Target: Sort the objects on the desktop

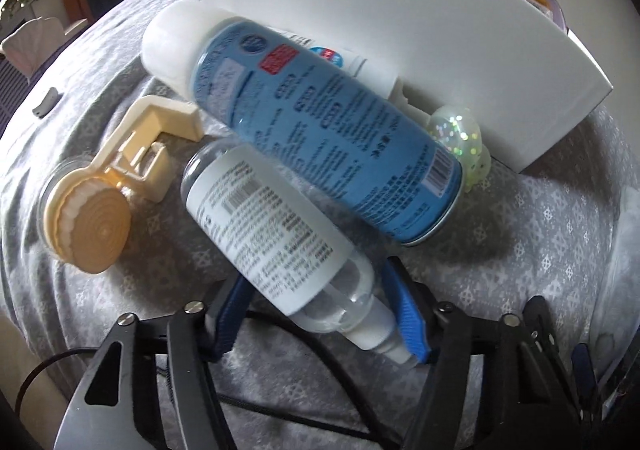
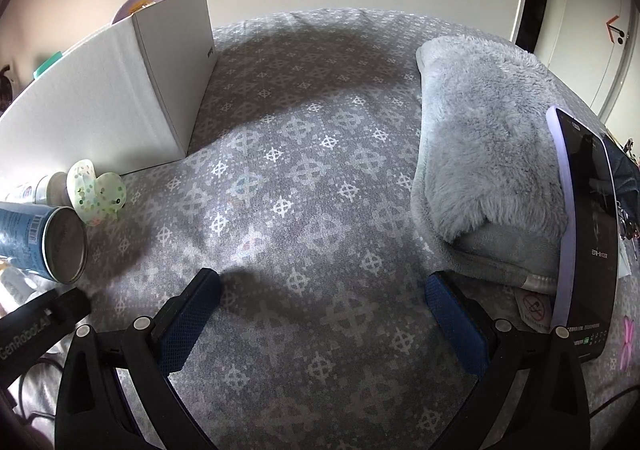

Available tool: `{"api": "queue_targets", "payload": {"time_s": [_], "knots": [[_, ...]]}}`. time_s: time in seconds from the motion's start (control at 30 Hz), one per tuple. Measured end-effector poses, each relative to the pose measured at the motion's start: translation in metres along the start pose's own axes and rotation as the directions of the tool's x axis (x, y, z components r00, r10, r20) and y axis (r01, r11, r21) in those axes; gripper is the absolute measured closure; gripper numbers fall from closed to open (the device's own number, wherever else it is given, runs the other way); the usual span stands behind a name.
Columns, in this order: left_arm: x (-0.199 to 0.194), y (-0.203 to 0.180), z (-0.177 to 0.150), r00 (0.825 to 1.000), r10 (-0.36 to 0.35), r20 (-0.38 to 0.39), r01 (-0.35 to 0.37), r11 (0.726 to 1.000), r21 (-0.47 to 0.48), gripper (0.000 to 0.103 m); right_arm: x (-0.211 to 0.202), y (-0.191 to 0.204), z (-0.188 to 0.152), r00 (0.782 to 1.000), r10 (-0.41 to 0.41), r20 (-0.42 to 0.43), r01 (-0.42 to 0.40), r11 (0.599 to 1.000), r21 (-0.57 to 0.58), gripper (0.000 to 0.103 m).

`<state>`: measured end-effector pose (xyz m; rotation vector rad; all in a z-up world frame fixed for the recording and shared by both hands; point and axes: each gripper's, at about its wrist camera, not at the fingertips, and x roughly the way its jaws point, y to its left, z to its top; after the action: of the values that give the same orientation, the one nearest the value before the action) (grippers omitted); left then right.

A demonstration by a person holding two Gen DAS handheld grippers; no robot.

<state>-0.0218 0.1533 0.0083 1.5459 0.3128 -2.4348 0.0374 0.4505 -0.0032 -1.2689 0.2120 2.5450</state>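
Down on the grey patterned tablecloth (image 2: 304, 177), the left gripper (image 1: 320, 314) clamps a clear plastic bottle with a white label (image 1: 272, 234) beside the blue spray can (image 1: 332, 129) — the right gripper (image 2: 320, 310) gapes wide, holding nothing.

We see the left gripper (image 1: 320, 314) with its blue fingers (image 1: 406, 314) flanking the clear spray bottle (image 1: 272, 226). A blue aerosol can (image 1: 320, 121) lies across that bottle beside a white box (image 1: 380, 29).

Both grippers, left gripper (image 1: 320, 314) and right gripper (image 2: 322, 314), have black frames, silver screws, blue ribbed pads, and what looks like a black cable at 6 o'clock.
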Motion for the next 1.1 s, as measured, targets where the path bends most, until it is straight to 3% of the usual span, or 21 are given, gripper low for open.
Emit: {"api": "queue_targets", "payload": {"time_s": [0.23, 0.4, 0.6, 0.73, 0.8, 0.87, 1.1], "knots": [[-0.017, 0.006, -0.020, 0.998, 0.068, -0.016, -0.069, 0.997, -0.029, 0.064, -0.001, 0.001, -0.001, 1.000, 0.000, 0.000, 0.000, 1.000, 0.000, 0.000], [-0.024, -0.002, -0.032, 0.991, 0.126, -0.043, -0.126, 0.992, 0.010, 0.065, -0.001, 0.000, -0.001, 1.000, -0.001, 0.001, 0.001, 1.000, 0.000, 0.000], [-0.026, -0.012, -0.029, 0.991, 0.113, -0.073, -0.113, 0.994, -0.001, 0.062, -0.001, 0.001, -0.002, 1.000, 0.000, 0.001, 0.000, 1.000, 0.001, 0.000], [-0.026, -0.015, -0.024, 0.994, 0.085, -0.071, -0.088, 0.995, -0.038, 0.047, -0.001, 0.001, -0.001, 1.000, -0.001, 0.001, 0.001, 1.000, 0.001, 0.000], [-0.027, -0.016, -0.026, 0.996, 0.064, -0.061, -0.068, 0.996, -0.061, 0.049, -0.001, 0.001, -0.002, 1.000, -0.001, 0.001, 0.001, 1.000, 0.001, 0.000], [-0.033, -0.022, -0.029, 0.996, 0.071, -0.047, -0.074, 0.996, -0.048, 0.062, -0.001, 0.001, -0.002, 1.000, 0.000, 0.001, 0.000, 1.000, 0.001, 0.000], [-0.080, -0.038, -0.047, 0.997, 0.017, 0.078, -0.011, 0.998, -0.068, 0.063, -0.001, 0.001, -0.002, 1.000, -0.001, 0.001, 0.001, 1.000, 0.001, 0.000]]}}
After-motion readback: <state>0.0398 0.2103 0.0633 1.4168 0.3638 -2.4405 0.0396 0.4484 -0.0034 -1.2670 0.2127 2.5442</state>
